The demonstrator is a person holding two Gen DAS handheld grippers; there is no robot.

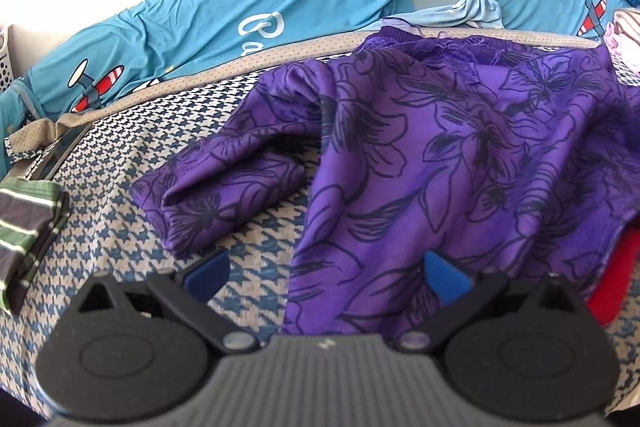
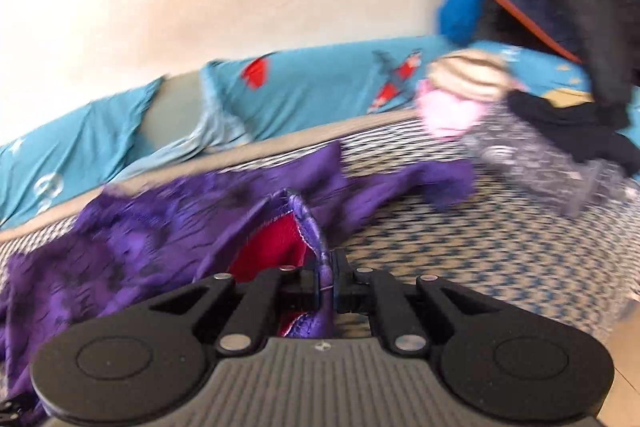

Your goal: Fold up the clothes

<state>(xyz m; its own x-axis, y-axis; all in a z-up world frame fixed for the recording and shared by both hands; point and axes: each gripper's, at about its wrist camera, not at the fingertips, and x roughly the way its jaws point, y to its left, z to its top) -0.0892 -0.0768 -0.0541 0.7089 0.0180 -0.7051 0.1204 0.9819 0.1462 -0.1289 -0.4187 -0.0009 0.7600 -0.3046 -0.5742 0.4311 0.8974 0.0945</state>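
Two fisheye views look across a bed covered in a blue-and-cream houndstooth fabric (image 1: 120, 227), with a turquoise sheet printed with red-and-white aeroplanes (image 1: 180, 23) bunched along the pale wall across the top of the frame. A purple garment with a dark floral print (image 1: 420, 155) lies crumpled over the centre and right of the left wrist view, one sleeve folded out toward centre left. The left gripper (image 1: 326, 273) is spread wide at the bottom, its blue pads (image 1: 446, 277) flanking the garment's near hem. Only this view shows a green-and-grey striped cloth (image 1: 28, 227) at the left edge and a white perforated basket (image 1: 6, 63), contents hidden. The blurred right wrist view shows the right gripper (image 2: 330, 285) pinching the garment's edge, red cloth (image 2: 272, 247) beneath it, and a heap of pink, grey and black clothes (image 2: 520, 131) at upper right.
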